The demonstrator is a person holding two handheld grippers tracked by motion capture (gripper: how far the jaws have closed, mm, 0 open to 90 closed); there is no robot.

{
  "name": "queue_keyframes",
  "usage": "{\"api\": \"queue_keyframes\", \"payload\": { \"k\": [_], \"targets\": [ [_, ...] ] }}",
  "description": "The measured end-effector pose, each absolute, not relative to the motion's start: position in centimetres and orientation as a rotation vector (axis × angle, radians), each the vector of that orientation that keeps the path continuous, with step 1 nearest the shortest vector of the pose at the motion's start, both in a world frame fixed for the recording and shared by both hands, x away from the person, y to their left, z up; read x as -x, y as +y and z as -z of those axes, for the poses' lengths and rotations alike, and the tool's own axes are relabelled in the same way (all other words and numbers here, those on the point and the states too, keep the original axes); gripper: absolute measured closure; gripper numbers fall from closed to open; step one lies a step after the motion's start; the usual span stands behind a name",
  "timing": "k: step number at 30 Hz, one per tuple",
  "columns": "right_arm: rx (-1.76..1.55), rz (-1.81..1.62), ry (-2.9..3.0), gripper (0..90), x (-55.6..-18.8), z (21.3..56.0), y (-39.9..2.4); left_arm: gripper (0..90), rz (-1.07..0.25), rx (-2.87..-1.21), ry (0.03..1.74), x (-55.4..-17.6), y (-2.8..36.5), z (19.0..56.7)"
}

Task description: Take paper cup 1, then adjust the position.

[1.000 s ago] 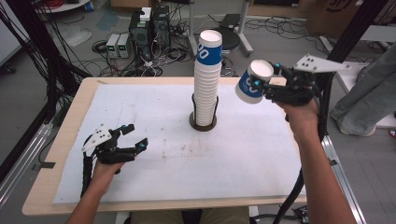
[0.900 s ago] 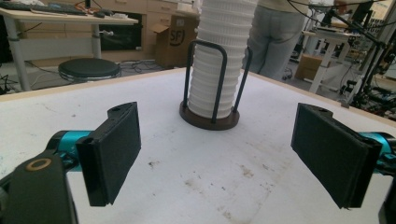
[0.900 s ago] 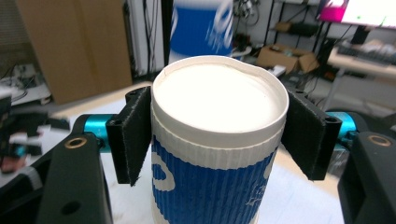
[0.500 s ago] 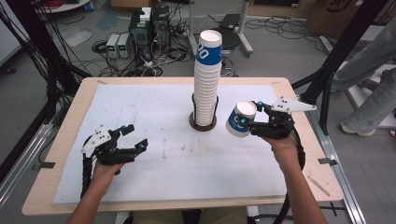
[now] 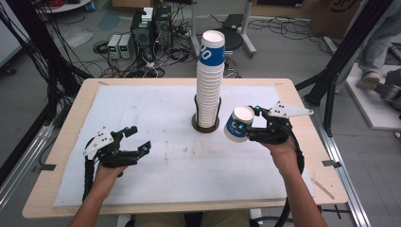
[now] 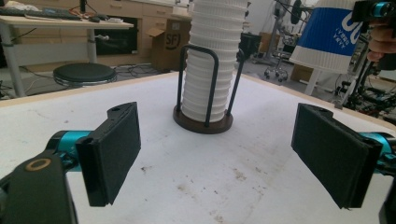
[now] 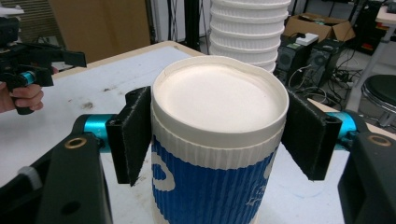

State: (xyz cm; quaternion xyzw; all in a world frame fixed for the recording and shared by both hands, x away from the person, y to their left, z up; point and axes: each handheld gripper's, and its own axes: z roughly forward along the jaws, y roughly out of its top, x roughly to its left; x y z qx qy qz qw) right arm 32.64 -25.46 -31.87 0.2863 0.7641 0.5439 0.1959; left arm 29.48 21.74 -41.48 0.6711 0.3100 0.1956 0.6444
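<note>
Nearest me, my left gripper [image 5: 135, 142] hovers low over the white mat [image 5: 165, 161] on the tabletop [image 5: 66, 142], jaws spread wide with nothing between them; in the left gripper view both black pads [image 6: 114, 149] stand well apart over the stained mat. On my right, the right gripper [image 5: 247, 129] is clamped on a cup [image 5: 238, 124], white with a blue band, held clear above the mat and tipped on its side so its closed white end faces up toward the camera. In the right gripper view the pads [image 7: 133, 133] press both sides of the cup just below that end. The cup hangs just to the right of the stack [image 5: 209, 78], not touching it. Further out, the stack of ribbed white cups stands upright in a dark wire holder [image 5: 205, 124] with a round base, near mid-table; its top cup wears the same blue band. Beyond the far edge, cables and computer boxes [image 5: 142, 33] sit on the floor.
</note>
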Motion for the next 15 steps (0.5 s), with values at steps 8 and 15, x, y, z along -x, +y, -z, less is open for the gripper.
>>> {"api": "queue_keyframes", "payload": {
  "k": [8, 15],
  "targets": [
    [-0.781, -1.540, 2.144, 30.7, -32.4, 31.8, -24.9, 15.7, -0.438, -1.540, 0.678, -29.5, 21.3, 41.4],
    [-0.760, -1.570, 2.176, 30.7, -32.3, 32.1, -23.7, 15.7, -0.407, -1.548, 0.636, -29.3, 20.5, 41.2]
  ]
}}
